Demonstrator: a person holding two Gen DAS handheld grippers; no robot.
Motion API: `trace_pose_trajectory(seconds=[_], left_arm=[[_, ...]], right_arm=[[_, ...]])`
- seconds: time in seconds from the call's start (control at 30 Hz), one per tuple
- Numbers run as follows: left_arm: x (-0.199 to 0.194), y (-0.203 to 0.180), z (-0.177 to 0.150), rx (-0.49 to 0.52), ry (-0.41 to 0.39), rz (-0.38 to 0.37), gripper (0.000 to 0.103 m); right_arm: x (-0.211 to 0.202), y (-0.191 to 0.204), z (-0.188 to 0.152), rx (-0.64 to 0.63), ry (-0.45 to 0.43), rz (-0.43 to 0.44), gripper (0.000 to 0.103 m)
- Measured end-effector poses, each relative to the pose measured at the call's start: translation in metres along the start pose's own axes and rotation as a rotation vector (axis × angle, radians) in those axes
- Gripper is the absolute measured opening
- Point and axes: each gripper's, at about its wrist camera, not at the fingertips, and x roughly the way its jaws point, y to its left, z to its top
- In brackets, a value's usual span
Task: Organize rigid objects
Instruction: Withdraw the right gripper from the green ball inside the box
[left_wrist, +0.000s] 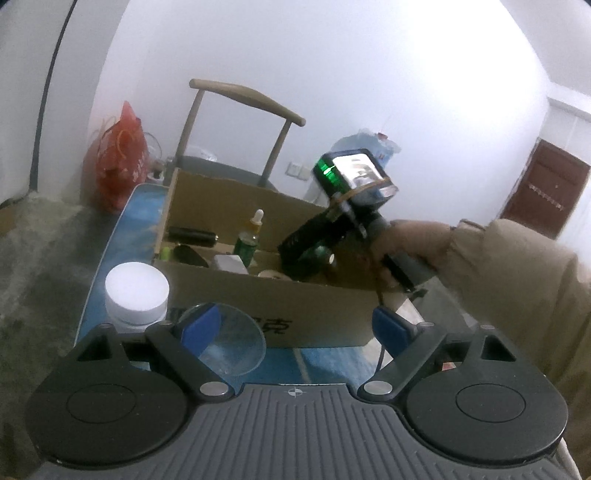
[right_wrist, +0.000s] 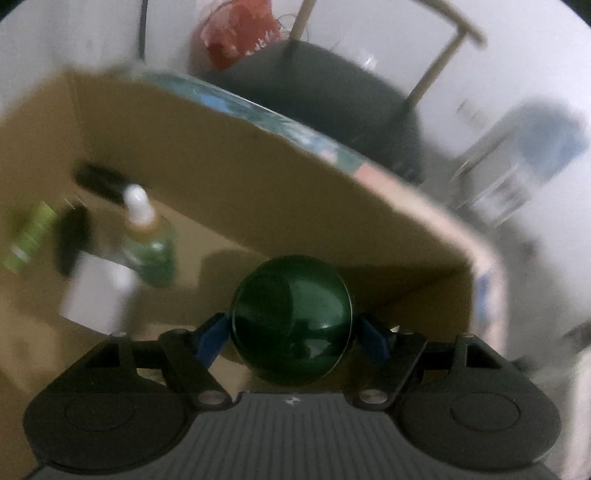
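Faintly, blurred printed characters mark the cardboard box (left_wrist: 280, 325) front

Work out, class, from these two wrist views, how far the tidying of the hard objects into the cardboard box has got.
Done: the cardboard box already holds a dropper bottle, a black cylinder and a small green tube. In hand: the right gripper has a dark green round object between its fingers over the box. Left: a white-lidded jar and clear glass bowl still sit outside, by the open left gripper.
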Motion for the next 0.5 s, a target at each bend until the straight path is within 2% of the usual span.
trace_pose_trajectory(seconds=[0.1, 0.17, 0.37, 0.5], left_arm=[[-0.004, 0.003, -0.001, -0.008, -0.007, 0.003, 0.09], [-0.006, 0.007, -0.002, -0.014, -0.01, 0.006, 0.09], [-0.011, 0.012, -0.004, -0.03, -0.013, 0.008, 0.09], [-0.013, 0.015, -0.003, -0.039, -0.018, 0.005, 0.09]], right_arm=[[0.003, 0.023, 0.002, -0.124, -0.003, -0.114, 0.079], [0.001, 0.031, 0.005, -0.154, 0.0, -0.118, 0.079], [-0.01, 0.024, 0.013, -0.051, 0.025, 0.058, 0.079], [-0.014, 0.017, 0.013, -0.022, 0.031, 0.111, 0.079]])
